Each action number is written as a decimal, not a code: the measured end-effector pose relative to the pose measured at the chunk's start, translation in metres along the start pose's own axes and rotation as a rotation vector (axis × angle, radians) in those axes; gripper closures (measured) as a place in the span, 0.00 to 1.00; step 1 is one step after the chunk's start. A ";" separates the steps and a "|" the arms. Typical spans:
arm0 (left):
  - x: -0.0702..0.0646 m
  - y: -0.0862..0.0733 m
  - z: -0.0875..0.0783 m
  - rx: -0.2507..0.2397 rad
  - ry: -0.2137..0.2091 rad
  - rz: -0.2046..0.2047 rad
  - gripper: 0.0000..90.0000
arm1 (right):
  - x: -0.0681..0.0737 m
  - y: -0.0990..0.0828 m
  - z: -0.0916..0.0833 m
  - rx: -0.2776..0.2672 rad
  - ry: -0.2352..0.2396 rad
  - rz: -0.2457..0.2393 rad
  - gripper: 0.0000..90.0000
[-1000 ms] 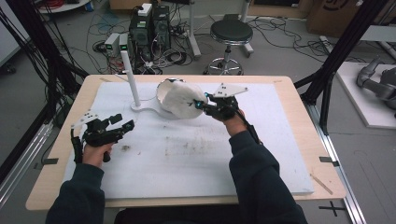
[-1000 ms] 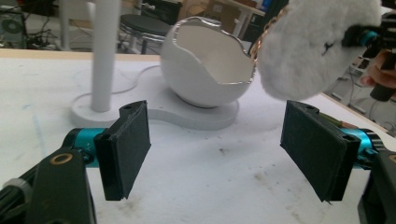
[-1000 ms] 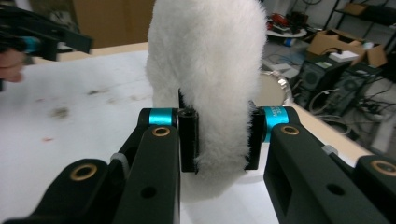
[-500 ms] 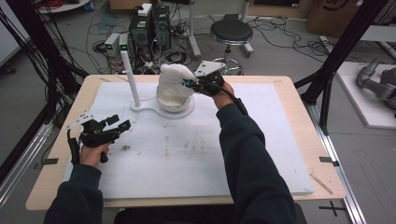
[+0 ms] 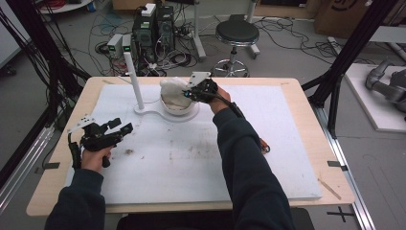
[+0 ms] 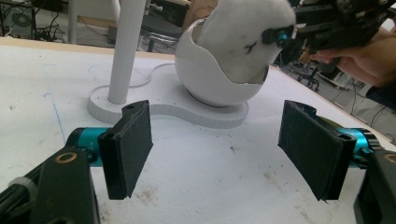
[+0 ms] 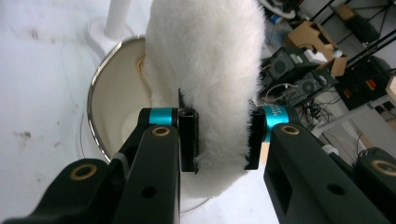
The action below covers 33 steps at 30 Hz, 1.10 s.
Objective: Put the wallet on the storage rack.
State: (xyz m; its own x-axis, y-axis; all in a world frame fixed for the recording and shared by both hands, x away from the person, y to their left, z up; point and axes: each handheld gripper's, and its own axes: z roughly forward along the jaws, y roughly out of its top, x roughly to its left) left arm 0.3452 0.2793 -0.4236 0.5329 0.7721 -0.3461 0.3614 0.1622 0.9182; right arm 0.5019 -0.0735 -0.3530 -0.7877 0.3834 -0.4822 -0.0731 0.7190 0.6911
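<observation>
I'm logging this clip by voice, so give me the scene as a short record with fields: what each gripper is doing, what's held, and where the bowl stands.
right gripper: shut on the white fluffy cloth, at the bowl's mouth
cloth: partly inside the bowl, upper part sticking out
white bowl: on the round end of a flat white base
white post: upright on the same base, beside the bowl
left gripper: open, nothing between the jaws, facing the bowl
surface: white board on a wooden table

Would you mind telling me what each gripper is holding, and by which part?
The right gripper pinches the fluffy white plush cloth across its lower edge, over the white bowl. The left gripper holds nothing.
</observation>
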 end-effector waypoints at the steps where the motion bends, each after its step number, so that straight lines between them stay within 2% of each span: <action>1: 0.000 0.000 0.000 0.001 0.000 0.001 0.28 | 0.002 -0.001 0.004 0.010 0.002 -0.006 0.83; 4: 0.000 0.000 0.000 0.003 0.000 0.003 0.28 | 0.004 -0.001 0.009 0.019 0.018 0.024 0.81; 7: 0.000 0.000 -0.001 -0.001 0.001 -0.004 0.28 | 0.002 -0.003 0.005 0.006 0.049 0.133 0.68; 8: 0.000 0.000 -0.001 -0.001 0.001 -0.004 0.28 | -0.002 -0.005 -0.001 -0.050 0.086 0.224 0.61; 9: 0.000 -0.001 -0.001 0.001 0.000 -0.002 0.28 | -0.002 -0.005 -0.001 -0.050 0.086 0.224 0.61; 10: 0.000 -0.001 -0.001 0.003 0.000 0.001 0.28 | -0.004 -0.005 -0.005 -0.089 0.110 0.267 0.61; 12: -0.001 -0.001 0.000 0.004 -0.002 -0.002 0.29 | -0.007 -0.007 -0.013 -0.141 0.134 0.320 0.62; 14: -0.001 -0.001 0.001 0.007 -0.005 0.005 0.29 | -0.010 -0.009 -0.019 -0.174 0.158 0.366 0.77; 15: -0.001 -0.001 0.001 0.008 -0.005 0.003 0.29 | -0.011 -0.010 -0.022 -0.179 0.167 0.366 0.85; 16: -0.001 -0.001 0.001 0.009 -0.006 0.000 0.29 | -0.010 -0.011 -0.023 -0.168 0.155 0.347 0.90; 17: -0.001 -0.001 0.001 0.009 -0.008 0.001 0.29 | -0.008 -0.012 -0.023 -0.148 0.156 0.332 0.92; 20: -0.002 -0.001 0.001 0.011 -0.008 0.003 0.29 | -0.001 -0.014 -0.016 -0.023 0.165 0.305 0.93; 21: -0.002 -0.001 0.001 0.011 -0.007 0.004 0.29 | 0.001 -0.016 -0.017 -0.034 0.163 0.305 0.90; 23: -0.001 -0.001 0.001 0.010 -0.007 0.004 0.29 | 0.002 -0.018 -0.022 -0.078 0.126 0.336 0.75; 26: -0.001 -0.001 0.001 0.011 -0.004 0.005 0.29 | 0.000 -0.022 -0.036 -0.092 0.117 0.376 0.61; 28: -0.001 -0.001 0.000 0.007 0.004 0.010 0.29 | 0.002 -0.028 -0.049 -0.118 0.063 0.392 0.55; 30: -0.001 -0.001 0.000 0.007 0.025 0.031 0.29 | 0.000 -0.037 -0.063 -0.096 0.063 0.463 0.44; 31: -0.001 -0.001 0.000 0.001 0.049 0.046 0.28 | -0.001 -0.041 -0.069 -0.092 0.053 0.489 0.44; 32: 0.001 0.000 -0.001 -0.004 0.063 0.048 0.26 | 0.001 -0.050 -0.081 -0.122 0.019 0.514 0.43; 33: 0.002 0.000 -0.001 -0.014 0.071 0.043 0.23 | 0.000 -0.055 -0.090 -0.097 0.012 0.539 0.37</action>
State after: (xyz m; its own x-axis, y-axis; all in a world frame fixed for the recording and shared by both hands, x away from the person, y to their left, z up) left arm 0.3451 0.2813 -0.4239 0.4917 0.8202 -0.2924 0.3284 0.1363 0.9347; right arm 0.4507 -0.1652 -0.3428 -0.7364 0.6754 -0.0404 0.2868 0.3657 0.8854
